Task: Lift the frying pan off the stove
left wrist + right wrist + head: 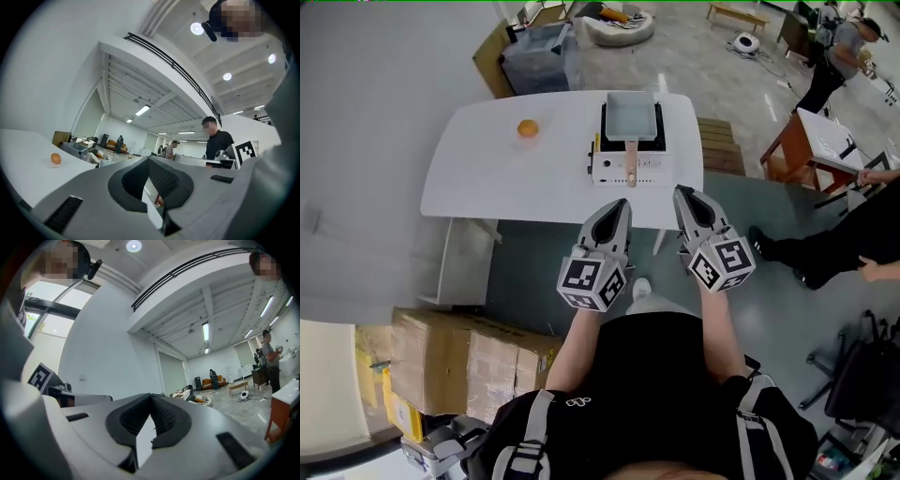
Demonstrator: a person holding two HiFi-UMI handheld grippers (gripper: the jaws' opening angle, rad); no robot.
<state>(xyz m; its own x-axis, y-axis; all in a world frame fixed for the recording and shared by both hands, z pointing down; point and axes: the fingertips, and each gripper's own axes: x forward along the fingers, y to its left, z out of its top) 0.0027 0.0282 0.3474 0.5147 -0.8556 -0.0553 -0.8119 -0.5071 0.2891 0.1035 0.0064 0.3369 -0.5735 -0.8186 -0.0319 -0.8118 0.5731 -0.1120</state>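
Two grippers, head view: the left gripper and the right gripper were held side by side just short of the table's near edge. Their tips aimed toward it, and each pair of jaws was pressed together on nothing.
Frying pan, head view: a rectangular grey frying pan sat on the stove. The stove stood at the near edge of the white table, toward the right end.
Handle, head view: the wooden handle ran straight back from the pan toward the near edge, its free end over the stove's front. Its long axis pointed roughly between the two grippers.
Nearer gripper, head view: the handle's end lay ahead of both tips and clear of them. The left gripper looked closer and better lined up with it.
Orange, head view: an orange lay toward the left end, well apart from the stove.
Left gripper view: the jaw pads met at the tips with nothing between them. The orange and the table showed at the left, and a person stood beyond. A brown sliver in the gap under the tips may have been the handle, but it was too small to tell. The pan itself was not visible.
Right gripper view: the jaws were likewise closed and empty, with only a white wedge showing below the tips. Neither pan nor stove appeared, so only the head view gave their bearing.
Coming move: the jaws would likely need to spread first, then travel forward along the handle's axis.
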